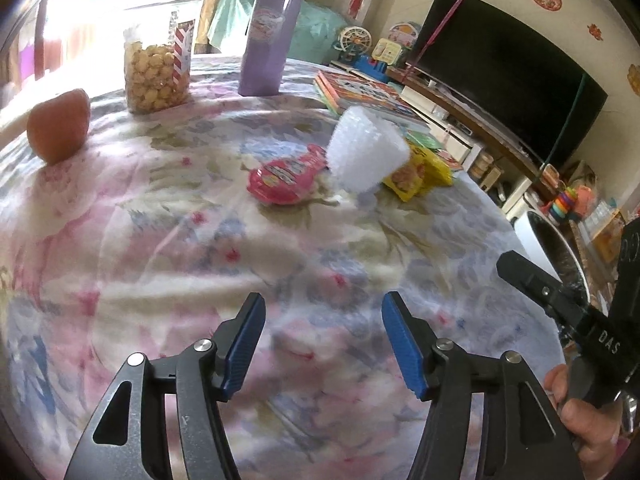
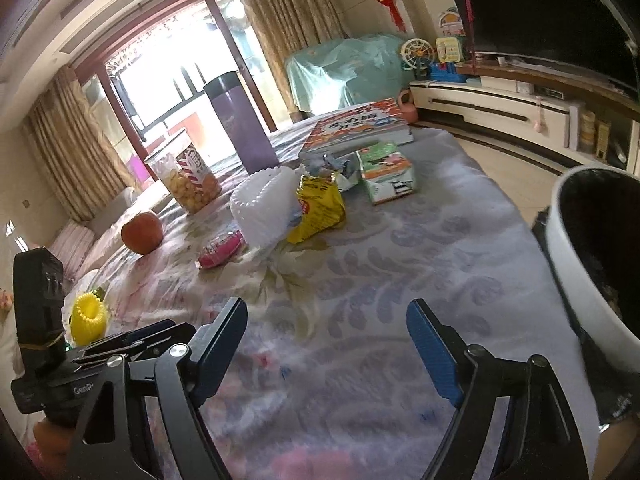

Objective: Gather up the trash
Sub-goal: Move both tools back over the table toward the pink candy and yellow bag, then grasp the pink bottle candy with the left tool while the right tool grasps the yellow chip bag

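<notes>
A pink wrapper (image 1: 284, 178) (image 2: 222, 248), a white foam net sleeve (image 1: 366, 150) (image 2: 266, 206), a yellow snack bag (image 1: 418, 174) (image 2: 320, 208), a crumpled wrapper (image 2: 332, 164) and a green carton (image 2: 386, 170) lie mid-table on the floral cloth. A white trash bin (image 2: 592, 264) with a black liner stands at the table's right edge; it also shows in the left wrist view (image 1: 548, 244). My left gripper (image 1: 323, 334) is open and empty, well short of the pink wrapper. My right gripper (image 2: 327, 344) is open and empty, left of the bin.
An orange (image 1: 58, 126) (image 2: 142, 232), a popcorn jar (image 1: 156, 76) (image 2: 186, 178), a purple flask (image 1: 272, 36) (image 2: 240, 124) and books (image 1: 360, 90) (image 2: 360, 122) stand on the far half of the table. A yellow foam net (image 2: 88, 316) lies at the left. A TV stand lines the right wall.
</notes>
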The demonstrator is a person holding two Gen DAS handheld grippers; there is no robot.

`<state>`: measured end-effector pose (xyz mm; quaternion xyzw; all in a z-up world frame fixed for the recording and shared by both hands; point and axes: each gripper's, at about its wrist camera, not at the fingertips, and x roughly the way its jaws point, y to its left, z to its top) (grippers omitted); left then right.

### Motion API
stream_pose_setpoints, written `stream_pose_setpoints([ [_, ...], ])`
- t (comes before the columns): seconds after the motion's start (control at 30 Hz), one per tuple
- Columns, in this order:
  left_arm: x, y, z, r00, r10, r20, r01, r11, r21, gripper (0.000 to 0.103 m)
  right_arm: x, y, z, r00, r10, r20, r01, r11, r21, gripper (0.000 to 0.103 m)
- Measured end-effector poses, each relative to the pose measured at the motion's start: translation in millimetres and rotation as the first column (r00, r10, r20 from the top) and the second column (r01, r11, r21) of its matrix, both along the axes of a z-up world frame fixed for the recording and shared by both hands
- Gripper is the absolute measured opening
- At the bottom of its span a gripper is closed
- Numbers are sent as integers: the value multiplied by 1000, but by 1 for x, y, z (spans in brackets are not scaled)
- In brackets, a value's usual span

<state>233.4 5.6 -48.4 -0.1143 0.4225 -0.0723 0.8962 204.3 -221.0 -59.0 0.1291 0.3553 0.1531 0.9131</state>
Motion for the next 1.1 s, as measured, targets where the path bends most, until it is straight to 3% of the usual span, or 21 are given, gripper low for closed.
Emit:
stream_pose_setpoints([
  [0.37, 51, 20, 3, 999, -29, 30, 27, 998, 50, 70, 39, 20, -1, 1000, 20, -5, -20, 1000, 25, 65],
  [0.8, 111, 15, -22, 987, -158, -7, 158, 983, 90, 71, 86, 33, -6, 999, -48, -15, 48, 999, -13, 65],
  [0.9, 117, 11, -27, 984, -176, -7, 175, 979, 103, 68, 97, 37, -8, 999, -50, -13, 50, 999, -21, 58],
  [0.97, 118, 9, -28, 980, -197, -3, 196, 975, 107, 44, 102, 39, -12, 999, -47, -25, 46, 999, -28, 41],
  [1.1, 115, 10, -27, 980, -200, 7, 198, 975, 102, 43, 102, 38, -14, 999, -36, -28, 36, 999, -18, 40],
])
